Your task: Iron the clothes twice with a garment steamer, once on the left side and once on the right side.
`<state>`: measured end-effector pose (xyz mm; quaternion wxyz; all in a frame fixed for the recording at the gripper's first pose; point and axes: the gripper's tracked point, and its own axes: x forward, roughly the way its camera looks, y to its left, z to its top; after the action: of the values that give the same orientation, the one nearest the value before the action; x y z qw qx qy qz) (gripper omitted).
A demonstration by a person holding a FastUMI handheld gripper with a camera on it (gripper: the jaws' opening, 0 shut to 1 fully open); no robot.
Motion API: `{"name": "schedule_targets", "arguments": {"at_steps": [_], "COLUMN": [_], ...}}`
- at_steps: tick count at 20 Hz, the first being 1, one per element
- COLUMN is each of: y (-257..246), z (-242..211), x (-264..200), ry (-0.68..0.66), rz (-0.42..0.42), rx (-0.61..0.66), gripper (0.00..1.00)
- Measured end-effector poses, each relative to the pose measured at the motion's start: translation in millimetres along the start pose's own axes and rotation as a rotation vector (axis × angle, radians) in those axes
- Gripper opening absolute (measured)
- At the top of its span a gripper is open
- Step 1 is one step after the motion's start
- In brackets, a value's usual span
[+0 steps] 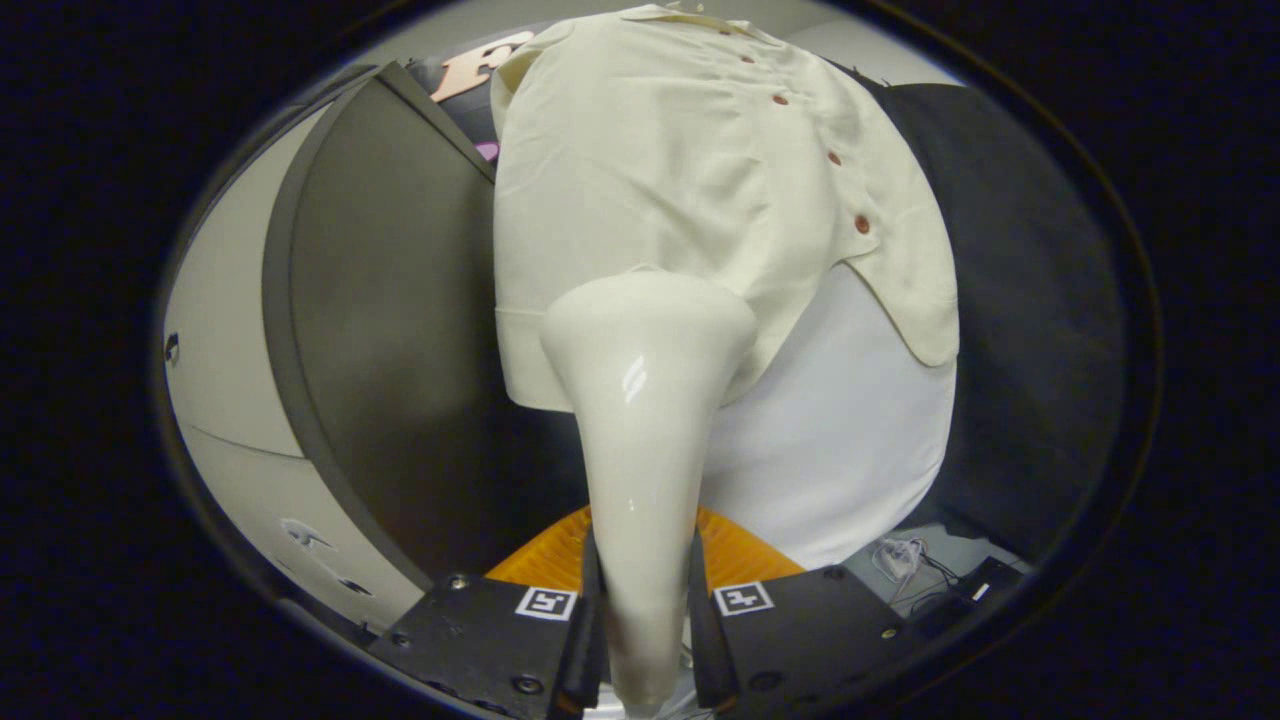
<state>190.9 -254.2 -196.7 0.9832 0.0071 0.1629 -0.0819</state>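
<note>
Booth setting: black cloth wall (1010, 300) behind, a dark curved panel (390, 330) beside the garment on one side, pale wall surface (225, 330) beyond that. Largest task object is the cream shirt (680, 200), hanging upright in front of a white board or backing (840, 440) that shows below its hem; a row of reddish-brown buttons (861, 224) runs down the placket toward the far side from the dark panel. Fabric looks thin and soft, so it should be light and will likely give and swing under contact; judged best pressed against the backing, not gripped. Faint creases are visible on the chest; the hem curves at the placket side. Next in size, the garment steamer (640, 420): glossy cream plastic, narrow handle widening to a broad head whose top edge sits against or just in front of the lower shirt front, contact not certain. Surface is smooth with specular highlights, so probably slippery; body looks rigid and moderately heavy toward the head. Hold is on the narrow handle, which seems the sensible place. Gripper (645, 620): both black fingers (585, 630) are clamped on the steamer handle, one on each side, orange part (740, 555) just beyond them. Small cables (900, 560) lie low, near the backing's foot.
</note>
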Motion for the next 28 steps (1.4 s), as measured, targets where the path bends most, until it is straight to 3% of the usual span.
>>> {"name": "schedule_targets", "arguments": {"at_steps": [4, 9, 23, 28], "y": [9.1, 20.6, -52.4, -117.3], "z": [3.5, 47.8, 269.5, 365.5], "x": [-19.2, -49.8, -107.4, -102.3], "ry": [0.065, 0.035, -0.192, -0.287], "rz": [0.009, 0.036, 0.014, -0.071], "rx": [-0.065, -0.075, -0.016, -0.006], "gripper": [0.36, 0.36, 0.35, 0.36]}}
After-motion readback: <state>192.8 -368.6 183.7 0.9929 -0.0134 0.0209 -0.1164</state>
